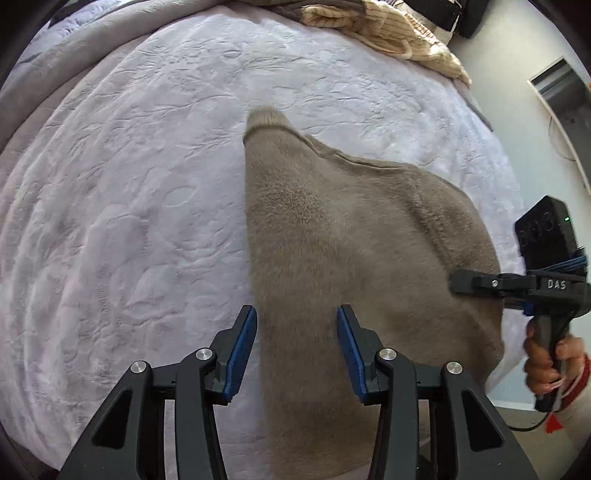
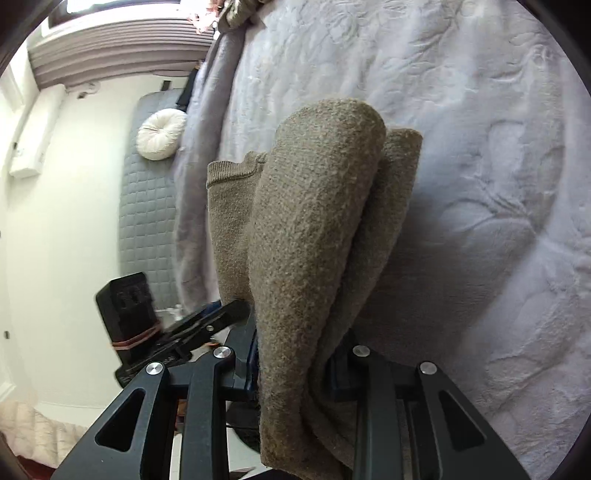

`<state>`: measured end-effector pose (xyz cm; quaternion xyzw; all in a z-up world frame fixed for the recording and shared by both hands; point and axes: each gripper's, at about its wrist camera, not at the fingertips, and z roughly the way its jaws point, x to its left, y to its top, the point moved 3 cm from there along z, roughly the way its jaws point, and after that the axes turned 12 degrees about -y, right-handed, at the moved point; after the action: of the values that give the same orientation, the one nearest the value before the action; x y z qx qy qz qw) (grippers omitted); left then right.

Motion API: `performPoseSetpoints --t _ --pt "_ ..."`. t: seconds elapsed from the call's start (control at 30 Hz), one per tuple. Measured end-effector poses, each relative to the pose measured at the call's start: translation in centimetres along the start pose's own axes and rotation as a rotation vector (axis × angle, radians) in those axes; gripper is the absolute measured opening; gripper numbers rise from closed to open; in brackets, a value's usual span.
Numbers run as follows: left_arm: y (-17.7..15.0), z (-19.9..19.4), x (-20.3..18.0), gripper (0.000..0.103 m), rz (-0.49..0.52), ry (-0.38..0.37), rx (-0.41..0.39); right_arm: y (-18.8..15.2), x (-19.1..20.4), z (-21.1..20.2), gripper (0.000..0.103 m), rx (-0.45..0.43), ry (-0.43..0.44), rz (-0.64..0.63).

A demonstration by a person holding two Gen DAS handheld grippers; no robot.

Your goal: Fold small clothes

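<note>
The raised letters "DAS" are being shown on the body of the right tool [image 1: 461, 284], which is seen from the side in the left wrist view, held in a hand [image 1: 550, 363]; embossed marks on a black box [image 1: 546, 230] above it are too faint to be read. The brown sweater [image 1: 351, 251], a fuzzy knit with a ribbed cuff, is being held up over the bed [image 1: 129, 184], which is covered in a pale quilt embossed with leaf shapes. Its bunched folds are being clamped between the pads of the right tool [image 2: 291, 373], and those pads are being mostly hidden by the fabric. The left tool [image 1: 297, 350] is standing partly open, its blue pads apart, with the sweater's edge between them; whether the cloth is being pressed cannot be told. A cream striped garment [image 1: 399, 33] is being cut off at the frame's top.
</note>
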<state>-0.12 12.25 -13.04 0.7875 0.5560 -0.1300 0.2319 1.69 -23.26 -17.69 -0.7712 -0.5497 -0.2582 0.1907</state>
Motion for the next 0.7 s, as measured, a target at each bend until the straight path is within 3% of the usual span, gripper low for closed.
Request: performPoseSetpoints --t 0.03,0.07,0.17,0.2,0.27,0.3,0.4,0.53,0.63,0.7 --pt "-0.5 -0.2 0.6 0.051 0.001 0.037 -0.007 0.0 -0.5 0.0 0.035 -0.011 -0.085 -0.003" --pt "-0.9 -0.6 1.0 0.063 -0.012 0.055 -0.018 -0.1 -0.9 -0.3 0.038 -0.021 -0.157 0.000" --pt "-1.5 -2.0 2.1 0.067 -0.054 0.112 -0.054 -0.5 -1.6 -2.4 0.042 -0.069 -0.331 0.014" --pt "-1.7 -2.6 2.4 0.067 -0.060 0.112 -0.061 -0.7 -1.5 -3.3 0.039 -0.089 -0.382 0.009" --pt "-2.0 -3.7 2.3 0.067 -0.066 0.086 -0.080 -1.2 -0.7 -5.0 0.020 -0.142 -0.447 -0.008" --pt "-1.9 -4.0 1.6 0.067 -0.059 0.068 -0.086 -1.4 -0.7 -5.9 0.007 -0.157 -0.462 -0.019" --pt "-1.8 -4.0 -1.0 0.067 -0.002 -0.001 -0.089 -2.8 1.5 -7.3 0.007 -0.200 -0.422 -0.077" --pt "-1.7 -0.6 -3.8 0.067 0.055 -0.056 -0.032 -4.4 4.4 -5.1 0.007 -0.176 -0.407 -0.196" --pt "-2.8 2.2 -3.5 0.067 0.059 -0.005 -0.001 -4.5 3.6 -2.1 0.006 -0.129 -0.501 -0.236" --pt "-3.3 2.7 -3.4 0.076 0.078 0.004 -0.006 -4.9 2.0 -0.3 0.000 -0.097 -0.598 -0.267"
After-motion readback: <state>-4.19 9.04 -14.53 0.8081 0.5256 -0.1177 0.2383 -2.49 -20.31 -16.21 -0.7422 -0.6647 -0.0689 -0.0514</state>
